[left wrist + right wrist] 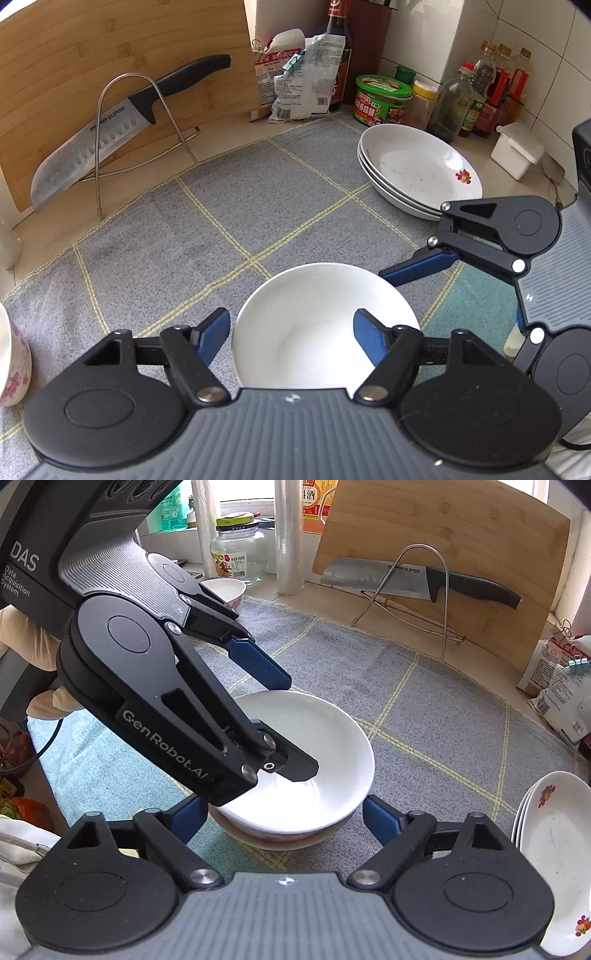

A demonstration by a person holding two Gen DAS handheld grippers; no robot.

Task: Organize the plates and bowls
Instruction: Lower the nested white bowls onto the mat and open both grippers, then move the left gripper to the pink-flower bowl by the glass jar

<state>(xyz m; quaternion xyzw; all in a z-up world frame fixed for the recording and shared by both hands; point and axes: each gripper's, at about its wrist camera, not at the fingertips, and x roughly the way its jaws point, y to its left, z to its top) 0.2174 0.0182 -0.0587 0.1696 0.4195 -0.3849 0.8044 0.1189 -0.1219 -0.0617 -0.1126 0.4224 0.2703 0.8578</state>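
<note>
A white bowl (317, 325) (325, 749) sits on the grey checked cloth, nested on another bowl whose reddish rim (280, 840) shows beneath it. My left gripper (291, 334) is open, one finger (369, 338) inside the bowl and one outside its left rim; it also shows in the right wrist view (291, 723). My right gripper (282, 814) is open and empty, straddling the bowls' near side. A stack of white plates (417, 166) (550, 864) with a fruit print lies to the right.
A floral bowl (225, 589) stands at the cloth's far left, its edge in the left wrist view (13, 365). A knife (110, 125) on a wire rack leans at a bamboo board (74, 48). Bags, jars and sauce bottles (480, 96) line the back wall.
</note>
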